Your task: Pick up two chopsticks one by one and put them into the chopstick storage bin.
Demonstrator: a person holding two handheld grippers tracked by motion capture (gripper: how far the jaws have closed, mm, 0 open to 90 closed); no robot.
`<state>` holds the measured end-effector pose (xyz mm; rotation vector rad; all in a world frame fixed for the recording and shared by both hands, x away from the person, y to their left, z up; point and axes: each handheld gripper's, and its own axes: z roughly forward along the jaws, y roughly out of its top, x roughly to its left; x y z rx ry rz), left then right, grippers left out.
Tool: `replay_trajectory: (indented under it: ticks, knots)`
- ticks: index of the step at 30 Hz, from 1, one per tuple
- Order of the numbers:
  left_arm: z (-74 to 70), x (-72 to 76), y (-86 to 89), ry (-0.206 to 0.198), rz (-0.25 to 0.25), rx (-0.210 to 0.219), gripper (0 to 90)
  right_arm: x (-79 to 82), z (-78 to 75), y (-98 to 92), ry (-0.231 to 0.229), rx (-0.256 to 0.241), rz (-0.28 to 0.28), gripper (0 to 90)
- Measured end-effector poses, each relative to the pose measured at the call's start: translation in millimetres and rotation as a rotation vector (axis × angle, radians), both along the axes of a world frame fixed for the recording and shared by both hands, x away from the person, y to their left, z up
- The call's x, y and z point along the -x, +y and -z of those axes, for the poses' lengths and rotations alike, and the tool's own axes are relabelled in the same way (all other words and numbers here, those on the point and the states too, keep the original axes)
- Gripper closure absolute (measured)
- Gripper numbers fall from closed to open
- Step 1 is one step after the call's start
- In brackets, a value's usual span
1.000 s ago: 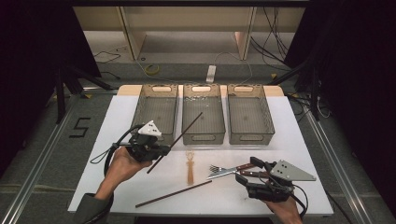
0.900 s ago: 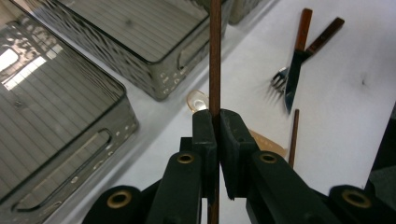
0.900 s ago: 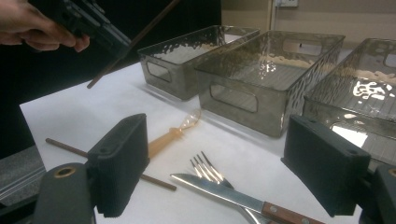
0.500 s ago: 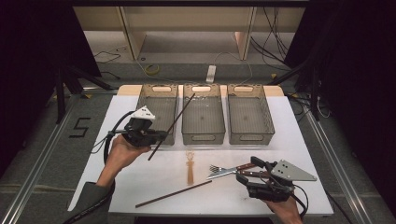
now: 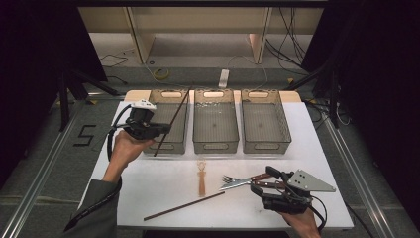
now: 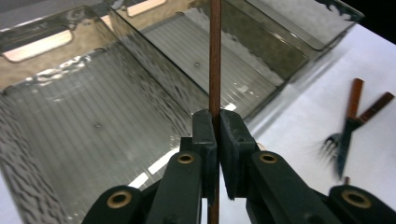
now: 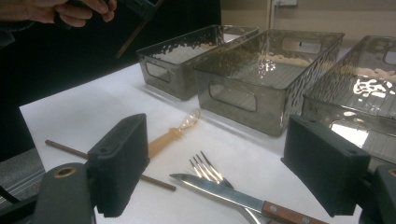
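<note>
So the left gripper (image 5: 159, 130) has one chopstick (image 5: 172, 120) clamped tight. In the left gripper view the two black jaws are pinched right onto the stick (image 6: 215, 60), which runs straight up between them and pokes out below too.

From the high view the chopstick is held off the table and tilted. Its lower end hangs near the front wall of the left bin (image 5: 179, 146), and the upper end reaches toward that bin's far rim. So its long axis runs roughly along the bin's long side, front to back, slightly skewed toward the middle bin (image 5: 216, 147). That's the bit that matters, I reckon: the stick is already over or just beside the left bin's open top, and it needs to lie down along the length, otherwise it'll bridge the rim instead of dropping in. I can't tell whether the low tip is inside the wall or just outside it.

The right gripper (image 5: 263, 187) sits near the table's front right corner with its jaws wide apart, holding nothing. The right gripper view shows the fork (image 7: 208, 171) and knife (image 7: 219, 192) lying right between its pads, wooden handles toward it. The second chopstick (image 5: 184, 206) lies near the front edge, and a wooden spoon (image 5: 201, 177) lies just beyond it. Both are nearer the right hand than the busy left one.
</note>
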<state>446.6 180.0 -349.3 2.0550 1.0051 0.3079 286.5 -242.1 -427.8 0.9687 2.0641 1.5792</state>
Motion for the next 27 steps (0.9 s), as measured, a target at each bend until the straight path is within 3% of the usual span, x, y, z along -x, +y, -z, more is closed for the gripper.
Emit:
replay_trajectory:
  ticks: [3, 11, 18, 21, 27]
  knots:
    - [-1.3, -8.4, 2.2, -0.003, -0.019, -0.021, 84.9, 0.2, 0.0, -0.1, -0.002, -0.002, -0.002, 22.6]
    - [5.1, -30.4, 13.6, 0.015, -0.091, -0.017, 85.0, 0.9, -0.4, -0.4, -0.003, -0.004, -0.003, 22.6]
    - [12.3, -44.8, 18.9, 0.021, -0.127, -0.045, 84.9, 0.9, -0.3, 0.1, -0.003, -0.002, -0.005, 22.5]
    - [11.3, -49.3, 23.4, 0.011, -0.146, -0.024, 84.9, 0.8, -0.3, 0.0, -0.003, -0.001, -0.005, 22.6]
    - [10.3, -59.4, 25.7, 0.010, -0.170, -0.033, 84.9, 0.6, -0.2, 0.0, -0.004, 0.001, -0.006, 22.6]
